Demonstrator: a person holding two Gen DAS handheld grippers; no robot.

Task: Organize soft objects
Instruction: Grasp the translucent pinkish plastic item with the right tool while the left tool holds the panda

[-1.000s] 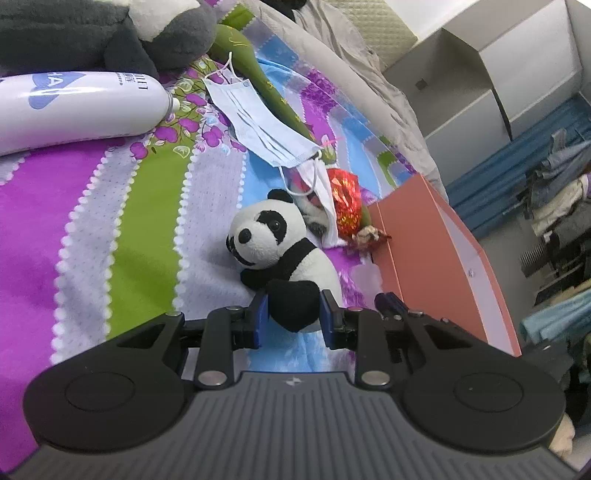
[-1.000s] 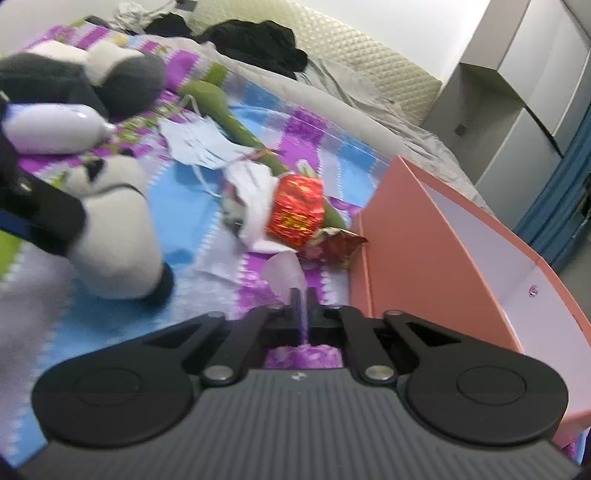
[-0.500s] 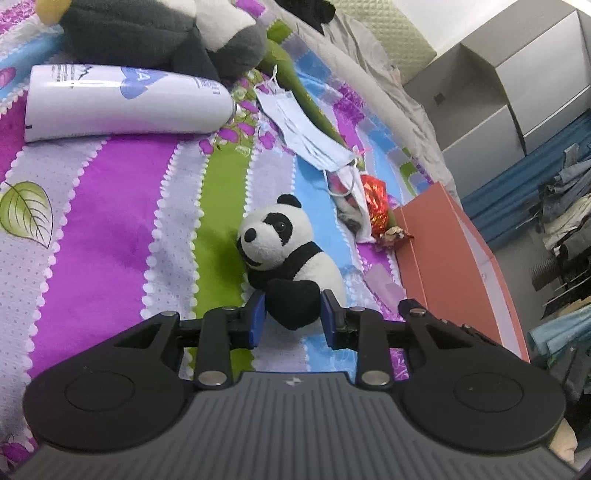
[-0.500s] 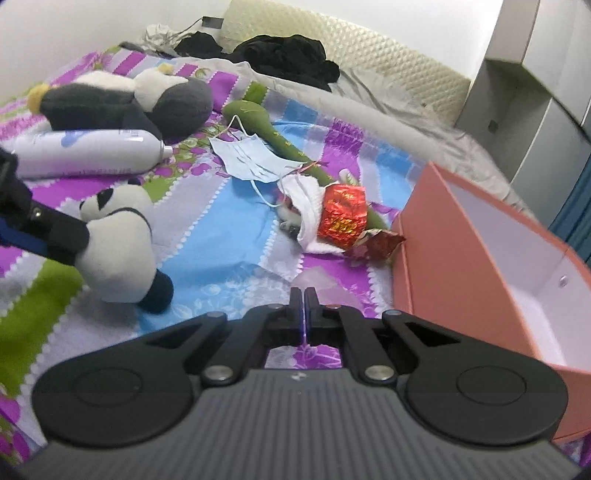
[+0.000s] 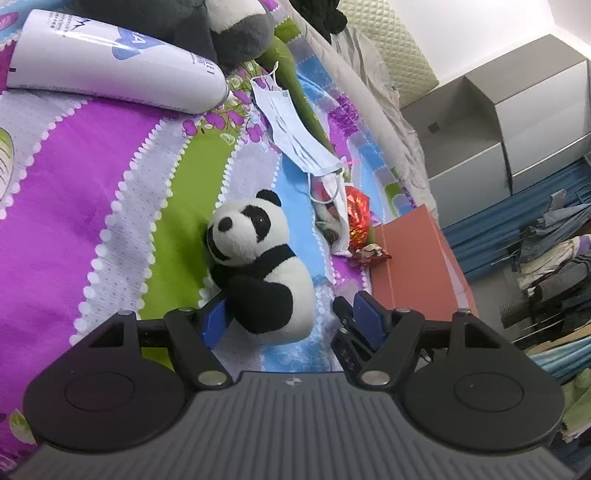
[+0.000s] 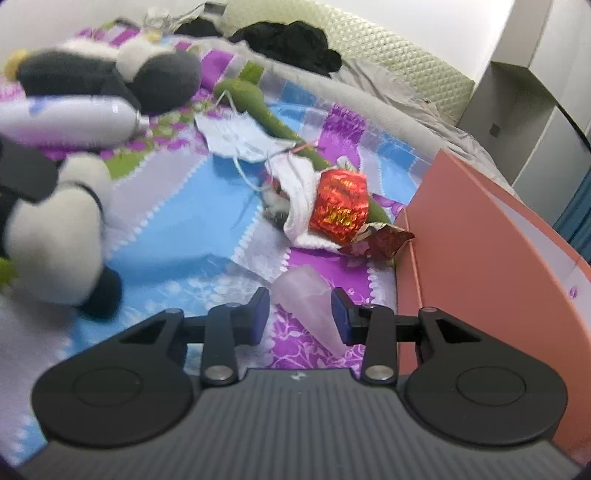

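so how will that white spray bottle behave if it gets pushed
The white spray bottle lies on its side on the bedspread, so it probably rolls. Its smooth round body looks rigid and likely slippery. The grey plush toy beside it may stop it.

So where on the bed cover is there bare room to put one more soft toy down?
The purple and green stripes between the white spray bottle and the small panda are bare. The blue patch between the panda and the face mask is also free. It is crowded by the orange box: red foil packet, white cloth, wrapper, clear plastic piece.
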